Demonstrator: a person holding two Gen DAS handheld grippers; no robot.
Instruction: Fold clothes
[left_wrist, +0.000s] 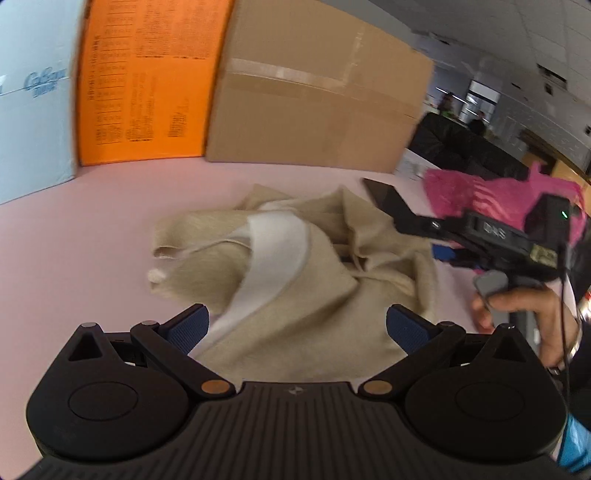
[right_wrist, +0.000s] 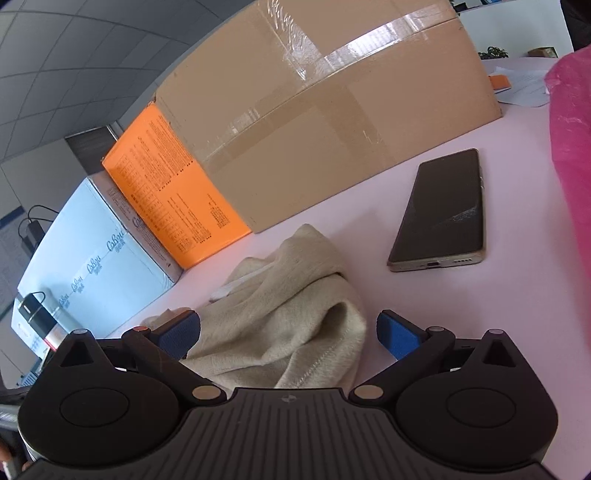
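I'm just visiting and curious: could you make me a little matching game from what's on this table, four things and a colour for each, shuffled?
Things:
1. crumpled garment
2. phone
3. big taped box
4. plastic bag

Colours:
A. brown cardboard
B. bright pink
C. beige with white lining
D. dark screen, pale metal edge

Pairs: 1-C, 2-D, 3-A, 4-B
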